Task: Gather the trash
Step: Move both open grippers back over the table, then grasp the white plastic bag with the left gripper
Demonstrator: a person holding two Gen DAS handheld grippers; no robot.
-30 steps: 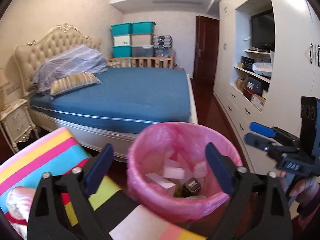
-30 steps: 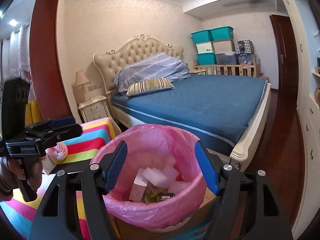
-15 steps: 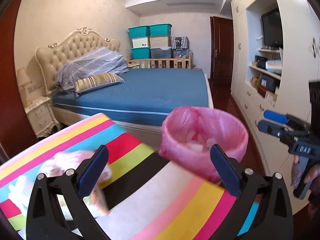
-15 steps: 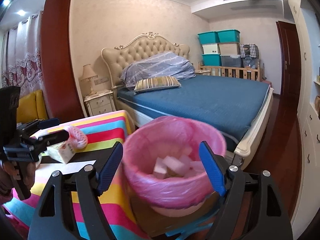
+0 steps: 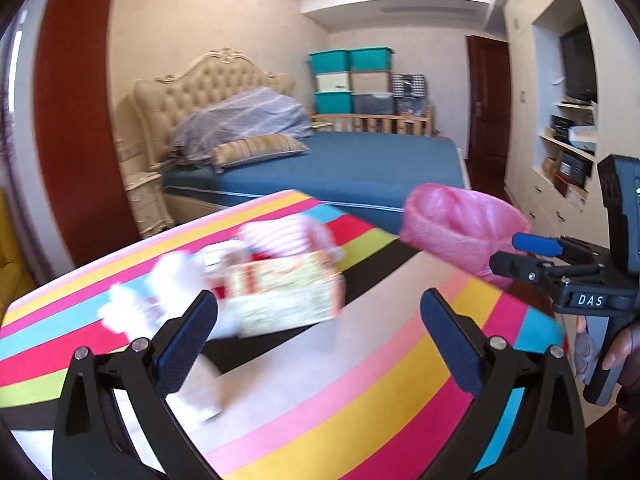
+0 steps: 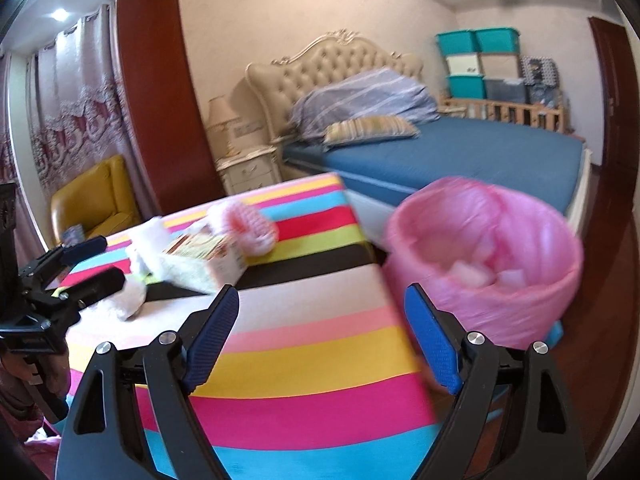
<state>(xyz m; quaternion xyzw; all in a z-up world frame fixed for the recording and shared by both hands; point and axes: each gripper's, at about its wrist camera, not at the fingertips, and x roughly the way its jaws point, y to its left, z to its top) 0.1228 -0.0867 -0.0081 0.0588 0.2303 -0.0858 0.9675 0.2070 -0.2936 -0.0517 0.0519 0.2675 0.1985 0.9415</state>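
A printed cardboard box [image 5: 288, 300], crumpled white tissue [image 5: 132, 308] and a pink-and-white net ball [image 5: 288, 232] lie blurred on the striped tablecloth [image 5: 360, 380]. My left gripper [image 5: 318, 344] is open just short of the box, nothing between its fingers. The pink-lined bin [image 5: 460, 228] stands past the table's right edge, and my right gripper [image 5: 520, 254] hovers in front of it. In the right wrist view my right gripper [image 6: 322, 340] hangs over bare cloth [image 6: 304, 360], jaws opening and empty. The box [image 6: 204, 260], tissue [image 6: 136, 296] and left gripper [image 6: 94, 266] sit left, the bin [image 6: 488, 264] right.
A blue bed [image 6: 460, 156] with a tufted headboard stands behind the table and bin. A cream nightstand [image 6: 248, 172], a dark wooden pillar [image 6: 156, 100] and a yellow chair [image 6: 96, 196] are at the left. White wardrobes with shelves [image 5: 560, 140] line the right wall.
Both views swung left, away from above the bin and onto the striped table. The bin slid to the right; the box and tissue came forward. My right gripper's jaws spread wider.
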